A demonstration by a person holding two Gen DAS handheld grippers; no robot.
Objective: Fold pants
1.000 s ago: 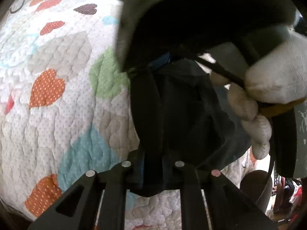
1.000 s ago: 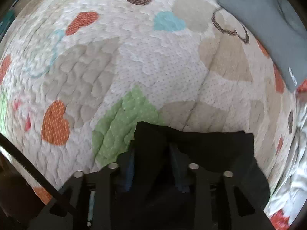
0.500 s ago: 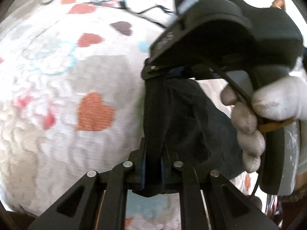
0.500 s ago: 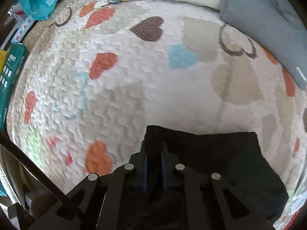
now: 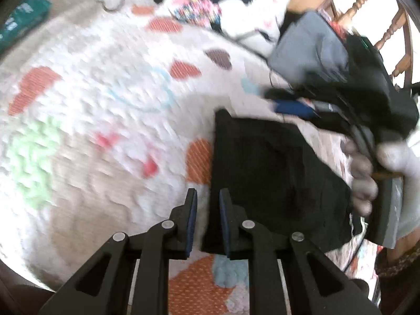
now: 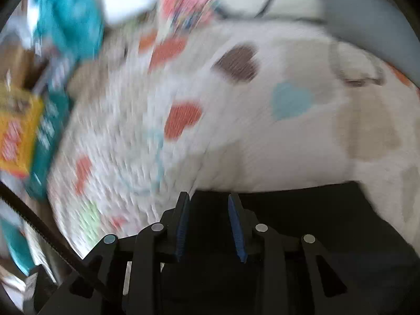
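Both grippers' fingers [image 5: 191,210] seemingly parted

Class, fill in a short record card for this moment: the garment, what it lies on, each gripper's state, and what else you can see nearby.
garment: black pants, folded flat
surface: heart-print quilt
left gripper: just opened, nothing between its fingers, pants edge beside it
right gripper: just opened, above the pants, not pinching
nearby: grey cushion; wooden chair
image quality: blurred

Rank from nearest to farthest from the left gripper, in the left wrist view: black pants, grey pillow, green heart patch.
From the left gripper:
1. Black pants, just right of the fingertips, folded on the quilt.
2. Green heart patch, far left on the quilt.
3. Grey pillow, upper right, beyond the pants.
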